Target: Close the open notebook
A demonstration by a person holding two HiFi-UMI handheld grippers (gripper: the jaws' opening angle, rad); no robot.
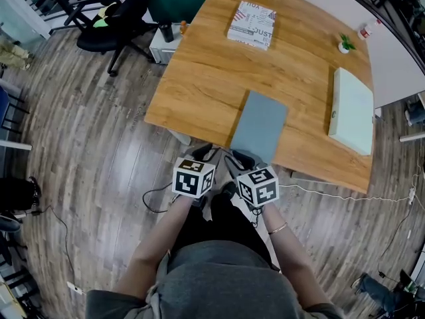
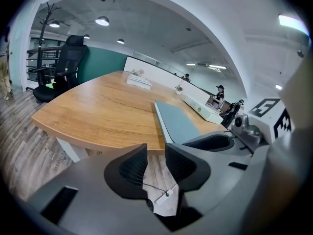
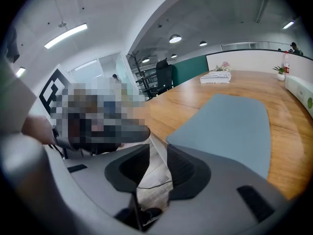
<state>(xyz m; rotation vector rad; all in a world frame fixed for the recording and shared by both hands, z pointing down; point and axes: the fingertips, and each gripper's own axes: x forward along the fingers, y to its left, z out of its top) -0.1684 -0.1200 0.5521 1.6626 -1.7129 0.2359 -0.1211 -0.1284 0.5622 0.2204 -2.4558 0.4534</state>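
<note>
The left gripper [image 2: 155, 151] is held just off the near edge of the bench [image 1: 199, 78], not touching anything. Its fingers [image 2: 129, 168] are apart and nothing is between them. You only see the floor [image 1: 99, 158] through the gap.

Just past it lies the notebook [image 1: 260, 126]. It sits flat at the near edge of the bench with its grey-blue cover up. It looks shut already, so the job may be done.

The right gripper [image 3: 158, 151] is right in front of the notebook, off the bench too. Its fingers [image 3: 183, 168] are also apart and hold nothing.

What could go wrong? The notebook is so close to the edge that a bump from either gripper could push it off onto the floor. If a finger hooks under the cover on the way up, it could flip the notebook open again. A hard poke could also bend a corner.

There are cords [image 1: 332, 193] on the floor near the person's feet. A step back could catch one.

Further right, a white box [image 1: 352, 108] lies well apart from the notebook, so it should be safe.
</note>
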